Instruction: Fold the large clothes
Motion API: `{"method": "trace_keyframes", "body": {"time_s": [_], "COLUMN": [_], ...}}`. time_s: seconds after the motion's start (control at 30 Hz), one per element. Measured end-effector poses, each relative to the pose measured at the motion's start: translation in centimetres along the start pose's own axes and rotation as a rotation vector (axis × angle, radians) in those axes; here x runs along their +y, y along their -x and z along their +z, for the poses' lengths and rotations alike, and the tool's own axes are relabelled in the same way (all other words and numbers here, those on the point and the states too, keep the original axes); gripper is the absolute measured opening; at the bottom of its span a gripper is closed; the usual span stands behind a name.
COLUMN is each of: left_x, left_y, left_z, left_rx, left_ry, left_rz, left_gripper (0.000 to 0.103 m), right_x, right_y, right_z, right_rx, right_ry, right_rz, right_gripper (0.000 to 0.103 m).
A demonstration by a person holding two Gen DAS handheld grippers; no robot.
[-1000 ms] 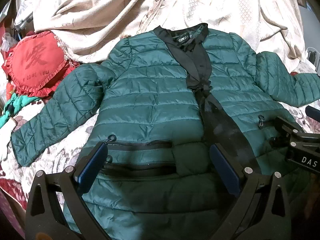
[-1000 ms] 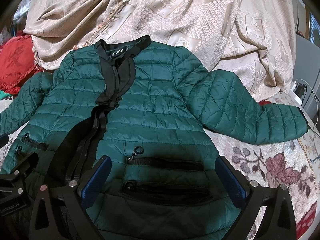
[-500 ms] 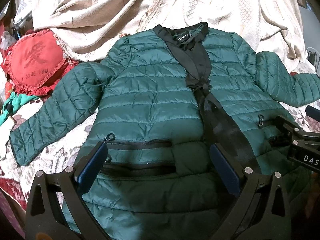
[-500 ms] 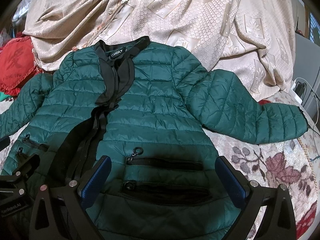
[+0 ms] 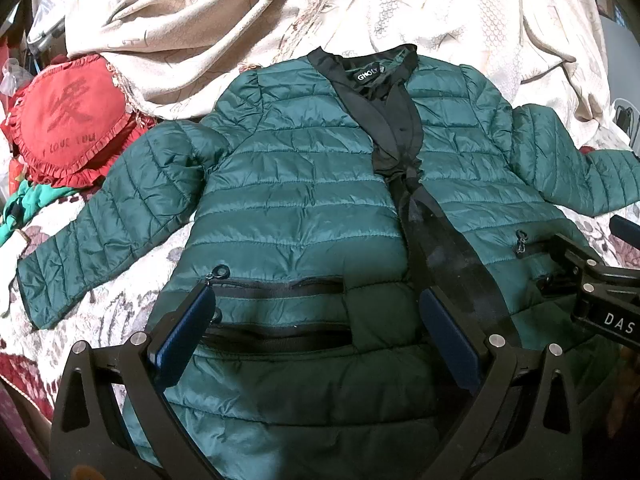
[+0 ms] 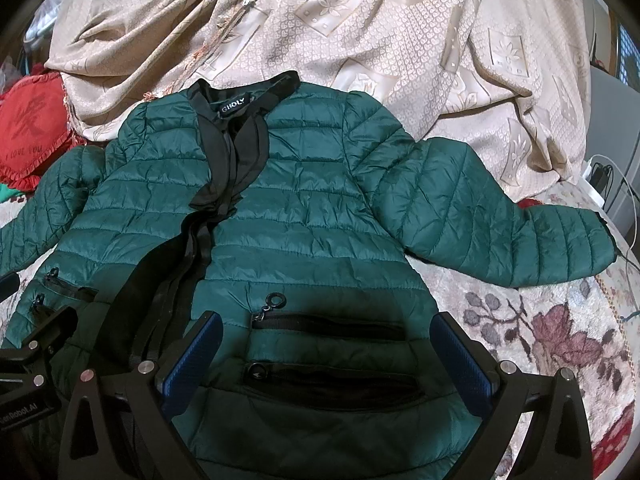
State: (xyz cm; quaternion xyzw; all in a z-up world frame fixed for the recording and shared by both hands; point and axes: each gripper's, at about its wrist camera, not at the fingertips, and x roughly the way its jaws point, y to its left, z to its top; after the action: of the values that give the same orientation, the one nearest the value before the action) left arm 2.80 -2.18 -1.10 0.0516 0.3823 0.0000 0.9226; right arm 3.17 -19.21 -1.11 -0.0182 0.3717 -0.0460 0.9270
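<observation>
Your left claw [image 5: 316,336] and right claw [image 6: 328,354] hover wide, holding nothing — the green jacket [image 5: 304,200] lies flat beneath both.

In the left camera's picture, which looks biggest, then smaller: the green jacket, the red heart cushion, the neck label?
1. Green jacket
2. Red heart cushion, though it lies farther off and is partly hidden
3. Neck label

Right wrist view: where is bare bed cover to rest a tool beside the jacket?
Free: floral cover below the outstretched sleeve. On the other side, a narrower strip below the other sleeve. Crowded: beige drape behind the collar, red cushion in the far corner.
</observation>
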Motion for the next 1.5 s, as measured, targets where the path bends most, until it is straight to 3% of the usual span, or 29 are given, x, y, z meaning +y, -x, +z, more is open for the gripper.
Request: {"method": "trace_keyframes", "body": {"time_s": [1.5], "left_x": [0.36], "left_y": [-0.29], "left_z": [-0.17], "left_rx": [0.018], "left_ry": [0.004], "left_rz": [-0.005], "left_gripper": [0.103], "right_x": [-0.29], "right_y": [0.66], "right_z": [-0.17], "right_rx": [-0.035], "right_ry": [-0.012], "right_rz": [-0.002], "right_gripper": [0.103]}}
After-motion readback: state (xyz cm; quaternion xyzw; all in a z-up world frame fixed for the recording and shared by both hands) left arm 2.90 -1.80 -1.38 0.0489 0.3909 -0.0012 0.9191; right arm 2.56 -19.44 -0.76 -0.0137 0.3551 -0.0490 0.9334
